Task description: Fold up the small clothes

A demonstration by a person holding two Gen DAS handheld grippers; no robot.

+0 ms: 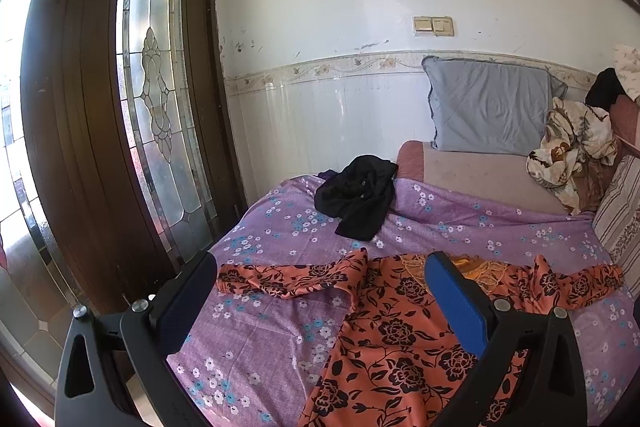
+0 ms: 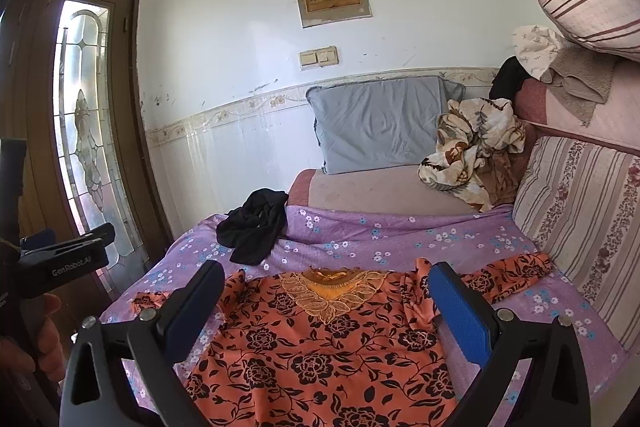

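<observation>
While both claws hang above the bed, the scene reads as follows.

Bed: a purple bedsheet (image 2: 360,231) printed with small white and blue flowers covers the near part; a bare pinkish mattress strip shows beyond it, against the wall.
Door: a dark wooden door (image 1: 80,131) with a leaded-glass panel stands left of the bed.
Orange garment: an orange top (image 2: 320,351) with black rose print and a gold embroidered neckline lies spread flat on the sheet, neckline away from the cameras, both long sleeves stretched out sideways.
Grey pillow: a grey-blue pillow (image 2: 380,123) leans upright on the tiled wall at the far end.
Striped cushion: a striped floral cushion (image 2: 580,227) stands along the right edge of the bed.
Crumpled blanket: a cream and brown leaf-print blanket (image 2: 472,151) sits bunched just right of the pillow.
Black garment: a black garment (image 2: 256,227) lies crumpled at the sheet's far left, well apart from the orange top; what kind of clothing it is, possibly leggings, is hard to tell.
Left gripper (image 1: 320,279): jaws spread wide, nothing between them, above the top's left sleeve and side.
Right gripper (image 2: 326,287): jaws spread wide, empty, above the top's chest, framing the neckline.
Hand (image 2: 44,339): fingers at the left edge of the right view, wrapped on the other gripper's handle.
</observation>
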